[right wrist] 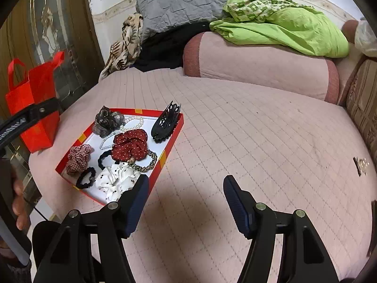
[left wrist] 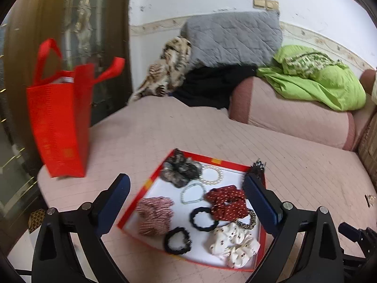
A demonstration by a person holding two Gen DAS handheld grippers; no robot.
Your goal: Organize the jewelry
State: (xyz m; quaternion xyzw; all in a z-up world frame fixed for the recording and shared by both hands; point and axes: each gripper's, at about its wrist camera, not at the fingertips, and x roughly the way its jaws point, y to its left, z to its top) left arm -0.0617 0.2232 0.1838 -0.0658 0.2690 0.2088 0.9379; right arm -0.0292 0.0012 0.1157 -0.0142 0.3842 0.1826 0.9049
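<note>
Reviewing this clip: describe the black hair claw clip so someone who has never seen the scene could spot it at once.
On the pink quilted bed lies a shallow red tray with a white floor, full of hair accessories. The black hair claw clip leans on the tray's far right corner, beside the red dotted scrunchie. It is the only hard, toothed plastic piece among soft scrunchies and bead bracelets.

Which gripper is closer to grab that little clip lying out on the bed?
Probably the right gripper: open and empty, it faces the bare bed where the small clip lies. The left gripper hangs over the tray.
</note>
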